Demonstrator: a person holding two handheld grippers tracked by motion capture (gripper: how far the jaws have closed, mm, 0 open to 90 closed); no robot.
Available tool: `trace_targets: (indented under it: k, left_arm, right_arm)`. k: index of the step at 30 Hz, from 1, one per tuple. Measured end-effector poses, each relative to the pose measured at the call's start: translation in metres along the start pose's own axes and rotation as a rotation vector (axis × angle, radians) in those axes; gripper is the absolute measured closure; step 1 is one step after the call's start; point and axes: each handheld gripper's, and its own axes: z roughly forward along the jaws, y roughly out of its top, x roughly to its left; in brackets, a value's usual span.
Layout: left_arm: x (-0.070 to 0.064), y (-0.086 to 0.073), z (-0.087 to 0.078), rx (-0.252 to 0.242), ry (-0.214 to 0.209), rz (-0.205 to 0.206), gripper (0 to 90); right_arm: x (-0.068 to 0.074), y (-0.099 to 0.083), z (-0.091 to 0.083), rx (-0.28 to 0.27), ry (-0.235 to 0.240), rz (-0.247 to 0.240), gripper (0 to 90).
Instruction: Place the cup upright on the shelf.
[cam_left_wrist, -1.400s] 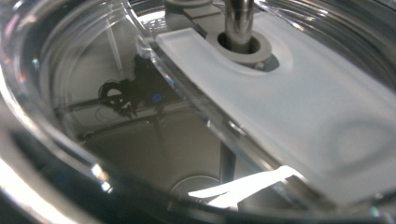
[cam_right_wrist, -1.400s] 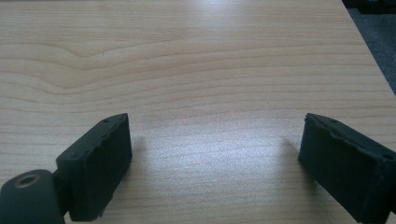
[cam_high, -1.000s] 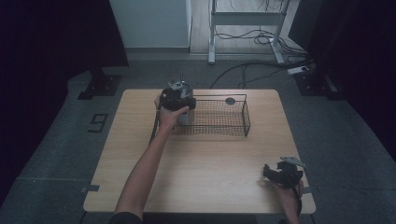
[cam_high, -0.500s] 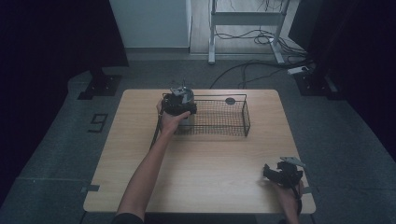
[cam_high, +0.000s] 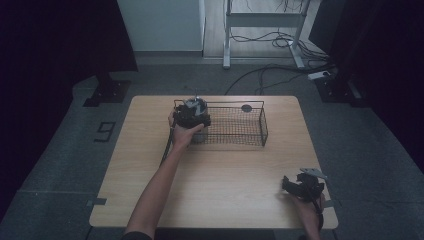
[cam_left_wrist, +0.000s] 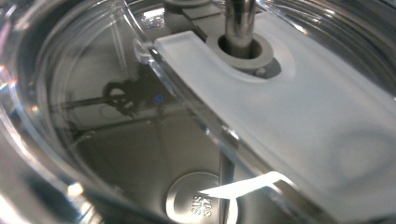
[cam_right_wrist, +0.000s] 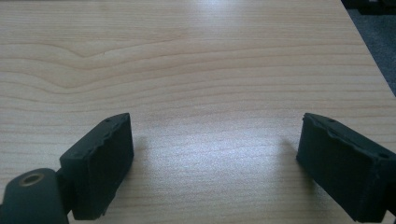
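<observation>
High view showed your left gripper (cam_high: 194, 113) held at the left end of the black wire basket (cam_high: 252, 131), which sat on the far half of the wooden table (cam_high: 210, 180). Your left hand (cam_high: 183, 134) was wrapped around it. Something shiny and silver (cam_high: 196, 103) sat right at that gripper, but it was too small to tell what it was from up there.

Left gripper view was very close to a clear round lid (cam_left_wrist: 70, 84) with a frosted white bar (cam_left_wrist: 299, 126) across it and a metal post (cam_left_wrist: 240, 21) poking up through a grey ring. Under the clear part you could see a shiny metal bottom with a round stamp (cam_left_wrist: 198, 203). I could not tell how wide this gripper was, or if it held anything.

Your right gripper (cam_high: 304, 185) rested at the near right corner of the table, well apart from the basket. Right gripper view showed its two black jaws spread wide with bare wood between them (cam_right_wrist: 212, 149), holding nothing
</observation>
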Motion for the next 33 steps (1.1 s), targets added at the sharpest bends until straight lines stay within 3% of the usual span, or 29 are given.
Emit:
trace_targets:
  k: [8, 13, 17, 20, 25, 33]
  left_arm:
    - [-0.002, -0.003, -0.003, 0.002, 0.009, 0.009, 0.6]
    - [-0.005, 0.001, -0.014, -0.034, 0.007, 0.018, 0.0]
    - [-0.005, 0.004, -0.03, -0.081, 0.032, 0.006, 0.0]
    - [-0.005, 0.003, -0.037, -0.089, 0.032, 0.011, 0.0]
    - [-0.003, -0.001, -0.056, -0.1, 0.012, 0.02, 0.0]
    - [0.001, -0.011, -0.09, -0.089, -0.072, 0.032, 0.3]
  right_arm:
    - [0.0, 0.0, 0.0, -0.002, 0.001, -0.003, 10.8]
    - [0.0, 0.0, 0.0, -0.002, 0.001, -0.003, 10.9]
    - [0.0, 0.0, 0.0, -0.001, 0.001, -0.003, 10.8]
    - [0.0, 0.0, 0.0, -0.001, 0.001, -0.002, 10.9]
    - [0.0, 0.0, 0.0, -0.001, 0.001, -0.001, 10.8]
    - [0.0, 0.0, 0.0, 0.0, 0.001, -0.001, 10.9]
